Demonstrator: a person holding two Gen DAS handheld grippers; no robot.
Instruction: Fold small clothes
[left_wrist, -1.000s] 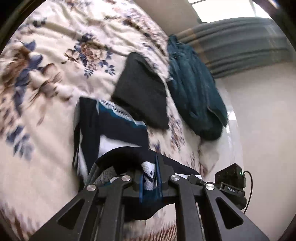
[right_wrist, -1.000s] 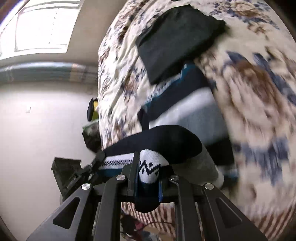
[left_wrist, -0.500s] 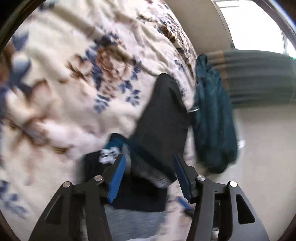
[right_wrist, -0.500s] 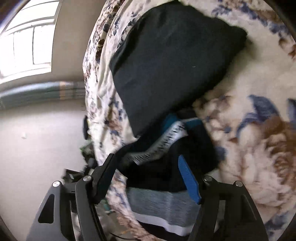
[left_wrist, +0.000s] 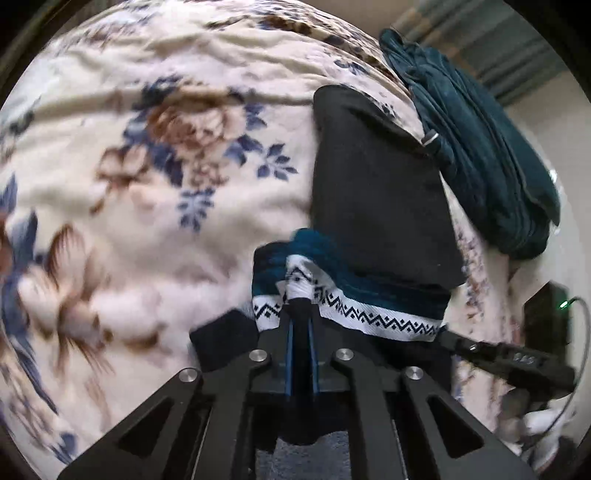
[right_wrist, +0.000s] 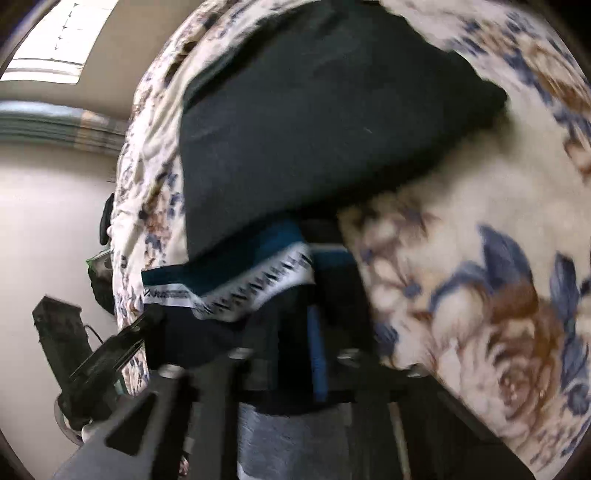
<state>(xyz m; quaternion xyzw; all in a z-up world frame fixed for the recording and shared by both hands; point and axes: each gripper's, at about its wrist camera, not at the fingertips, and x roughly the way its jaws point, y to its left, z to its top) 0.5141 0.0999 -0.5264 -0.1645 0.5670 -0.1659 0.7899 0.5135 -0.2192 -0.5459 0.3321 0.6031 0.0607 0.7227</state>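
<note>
Jaws of both grippers pinch one patterned sock (left_wrist: 332, 299); two folded garments nearby.

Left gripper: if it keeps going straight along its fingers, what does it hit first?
The left gripper is shut on the patterned garment's white zigzag band, so that cloth is already at the tips. Just beyond lies its teal fold, then the folded black garment. Depth is hard to judge in the fisheye view.

Bedspread (left_wrist: 110, 229) cream, blue-brown florals. Folded garment (left_wrist: 376, 192) at 1 o'clock plain black. Knit piece (left_wrist: 332, 273) teal, with white band of black zigzags. Heap (left_wrist: 480, 147) at 2 o'clock dark teal. Tongs' pads (left_wrist: 289, 354) blue.
</note>
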